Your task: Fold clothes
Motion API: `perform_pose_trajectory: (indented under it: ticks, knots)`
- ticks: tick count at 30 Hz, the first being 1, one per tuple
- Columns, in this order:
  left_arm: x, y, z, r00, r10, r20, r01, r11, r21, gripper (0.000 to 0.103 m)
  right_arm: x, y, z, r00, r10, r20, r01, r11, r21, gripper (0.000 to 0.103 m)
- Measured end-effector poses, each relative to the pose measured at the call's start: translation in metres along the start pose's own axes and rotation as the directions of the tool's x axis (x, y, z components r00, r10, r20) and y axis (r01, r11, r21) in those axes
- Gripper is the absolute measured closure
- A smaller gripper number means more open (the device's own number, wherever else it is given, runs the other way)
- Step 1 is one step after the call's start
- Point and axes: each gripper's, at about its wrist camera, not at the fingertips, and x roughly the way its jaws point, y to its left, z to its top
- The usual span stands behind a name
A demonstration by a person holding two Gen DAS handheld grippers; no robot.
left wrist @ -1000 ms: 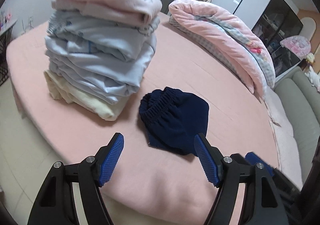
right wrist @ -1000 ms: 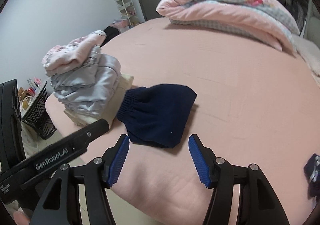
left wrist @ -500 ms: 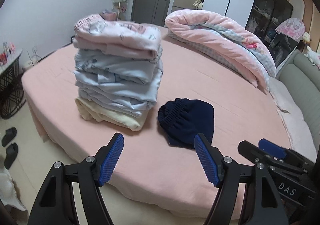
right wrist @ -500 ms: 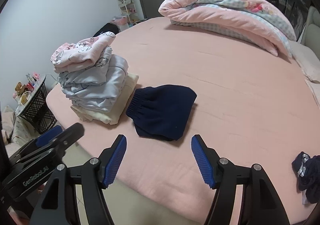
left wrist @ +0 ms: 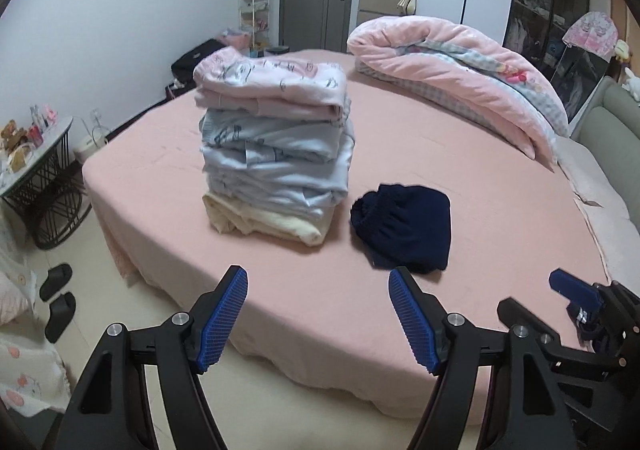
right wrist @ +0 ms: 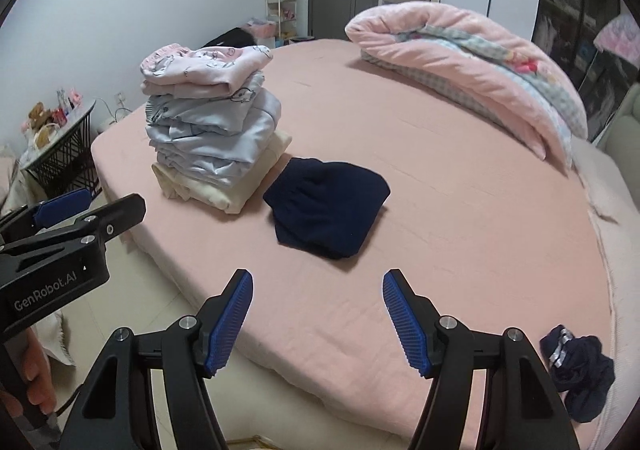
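A folded navy garment (left wrist: 404, 226) lies on the pink bed (left wrist: 480, 178), right of a tall stack of folded clothes (left wrist: 276, 142). It also shows in the right wrist view (right wrist: 326, 206), beside the stack (right wrist: 212, 122). My left gripper (left wrist: 318, 316) is open and empty, held off the bed's near edge. My right gripper (right wrist: 318, 320) is open and empty, also back from the edge. A crumpled dark garment (right wrist: 576, 370) lies at the bed's near right edge.
A rolled pink quilt (left wrist: 460, 66) lies across the far right of the bed. A wire side table (left wrist: 40, 178) and black slippers (left wrist: 58, 298) are on the floor at left. A grey sofa (left wrist: 612, 122) is at right. Wardrobes and a door stand behind.
Both grippers have pulled back and up from the navy garment, away from the bed's edge. The garment and stack stay put. Both stay open.
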Motion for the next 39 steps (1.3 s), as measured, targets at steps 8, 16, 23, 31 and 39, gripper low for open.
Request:
perform_pose_trajectory:
  ticks: [8, 16, 23, 31, 39]
  knots:
    - [-0.01, 0.0, -0.011, 0.999, 0.034, -0.003, -0.034, 0.999, -0.008, 0.031, -0.012, 0.0, -0.003, 0.999, -0.032, 0.034, 0.033, 0.999, -0.016, 0.036]
    - [-0.026, -0.002, -0.008, 0.995, 0.077, 0.07, -0.078, 0.997, 0.015, 0.031, -0.021, 0.003, -0.004, 0.993, -0.078, 0.086, 0.083, 0.995, -0.057, 0.036]
    - [-0.026, -0.001, -0.007, 0.995, 0.071, 0.075, -0.073, 0.997, 0.019, 0.031, -0.022, 0.004, -0.003, 0.993, -0.074, 0.088, 0.08, 0.995, -0.067, 0.036]
    - [-0.024, -0.002, -0.007, 0.996, 0.052, 0.072, -0.053, 0.998, 0.02, 0.031, -0.021, 0.003, -0.003, 0.993, -0.083, 0.082, 0.088, 0.994, -0.063, 0.036]
    - [-0.029, -0.001, -0.006, 0.994, 0.049, 0.093, -0.051, 0.999, 0.014, 0.031, -0.022, 0.004, -0.005, 0.993, -0.084, 0.088, 0.091, 0.993, -0.075, 0.036]
